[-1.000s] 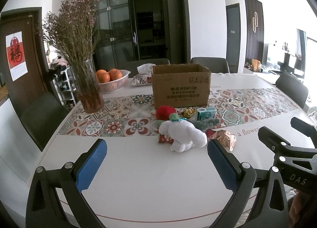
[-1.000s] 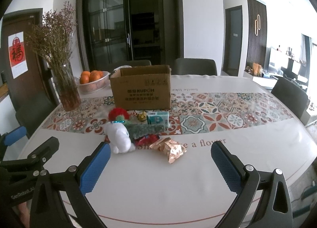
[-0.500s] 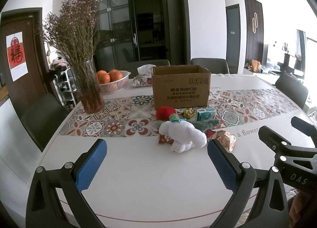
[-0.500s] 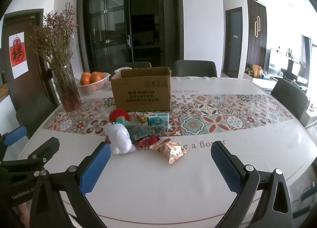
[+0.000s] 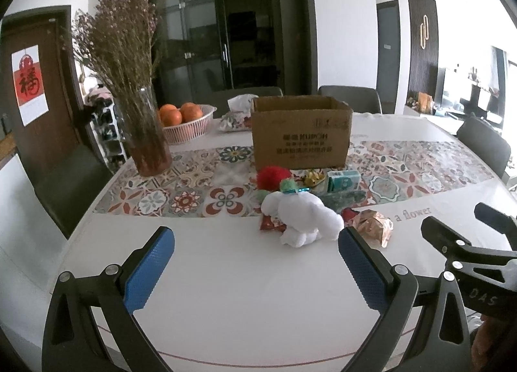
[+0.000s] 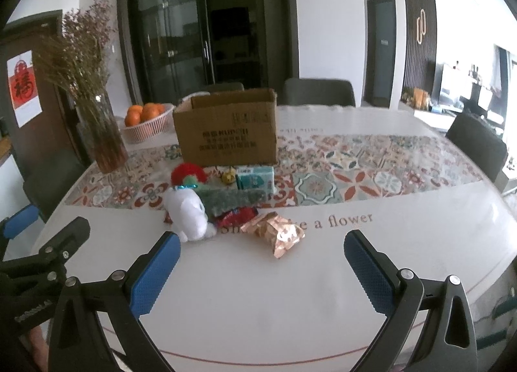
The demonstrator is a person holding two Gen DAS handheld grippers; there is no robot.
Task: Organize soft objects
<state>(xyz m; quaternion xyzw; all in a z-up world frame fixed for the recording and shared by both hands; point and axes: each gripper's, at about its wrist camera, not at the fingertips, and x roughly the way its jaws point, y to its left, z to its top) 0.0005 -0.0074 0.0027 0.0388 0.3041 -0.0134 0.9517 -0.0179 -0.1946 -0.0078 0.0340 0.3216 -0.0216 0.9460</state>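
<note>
A white plush toy lies on the table in front of an open cardboard box; it also shows in the right wrist view, as does the box. Around it lie a red fluffy ball, a green plush piece, a teal tissue pack, a red wrapper and a copper foil packet. My left gripper is open and empty, short of the plush. My right gripper is open and empty, short of the foil packet.
A glass vase of dried flowers stands at the left on the patterned runner. A basket of oranges sits behind it. Dark chairs ring the white table.
Both grippers have crept slightly forward toward the pile. Nothing on the table has moved.
</note>
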